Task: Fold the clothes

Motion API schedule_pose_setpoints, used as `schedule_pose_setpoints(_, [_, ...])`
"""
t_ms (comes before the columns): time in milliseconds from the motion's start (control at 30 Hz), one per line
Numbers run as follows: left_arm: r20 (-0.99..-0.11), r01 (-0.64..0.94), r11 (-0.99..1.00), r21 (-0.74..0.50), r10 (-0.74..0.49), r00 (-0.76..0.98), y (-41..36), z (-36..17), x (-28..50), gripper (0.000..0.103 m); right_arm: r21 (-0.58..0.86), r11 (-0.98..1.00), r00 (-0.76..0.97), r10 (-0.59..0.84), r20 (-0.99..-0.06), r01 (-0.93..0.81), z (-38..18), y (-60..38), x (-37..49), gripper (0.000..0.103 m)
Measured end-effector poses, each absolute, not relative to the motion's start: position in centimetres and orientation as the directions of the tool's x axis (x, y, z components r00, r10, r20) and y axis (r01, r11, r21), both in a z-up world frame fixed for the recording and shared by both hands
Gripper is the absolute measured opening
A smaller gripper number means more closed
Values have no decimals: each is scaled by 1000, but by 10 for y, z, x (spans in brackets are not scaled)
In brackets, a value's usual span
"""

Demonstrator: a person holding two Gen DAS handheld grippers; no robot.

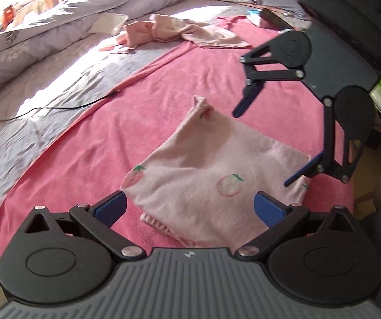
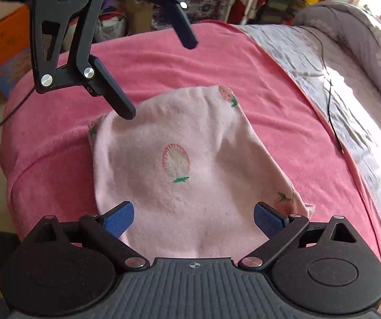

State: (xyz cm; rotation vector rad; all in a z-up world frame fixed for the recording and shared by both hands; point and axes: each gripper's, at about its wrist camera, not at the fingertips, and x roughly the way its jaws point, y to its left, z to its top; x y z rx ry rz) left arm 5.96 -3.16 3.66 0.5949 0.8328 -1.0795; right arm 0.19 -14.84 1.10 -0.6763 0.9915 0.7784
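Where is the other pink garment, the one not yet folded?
In the left wrist view, the crumpled pink garment lies at the far edge of the pink towel, beyond the strawberry-print garment.

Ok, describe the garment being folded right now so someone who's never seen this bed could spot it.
Find the pink towel spread over the bed. Lying on it, between both open grippers, is a small pale pink folded garment. Unlike the plain pink clothes heaped at the towel's far end, it is printed with strawberries.

Garment (image 2: 185,164) soft matt knit; blanket (image 2: 164,61) fuzzy terry cloth.
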Motion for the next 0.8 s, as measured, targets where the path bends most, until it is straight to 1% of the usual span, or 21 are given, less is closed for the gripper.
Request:
schedule_pose_setpoints(100, [-854,975,218,35,-501,142,-56,22,53,102,-112,471,259,260,-930,-875,2,-152,11,98])
schedule_pose_setpoints(233, [-884,994,101,40,-460,83,-78,-2,51,102,-102,363,204,254,-946,-926,-11,-156,24,99])
schedule_pose_setpoints(333, [-903,994,93,62,-419,95,-84,-23,56,103,-66,333,158,256,-954,-941,-18,-163,39,103])
schedule_pose_setpoints(433, [-894,994,106,22,-442,68,-76,-29,61,103,-14,344,111,263,-958,-939,-25,-173,61,103])
schedule_pose_setpoints(567, [-885,995,93,34,-459,73,-65,-29,58,103,66,377,42,272,-961,-924,-34,-188,88,103])
schedule_pose_setpoints(800, [-876,993,114,40,-473,90,-61,-31,54,103,118,387,-1,291,-957,-915,-46,-197,114,103])
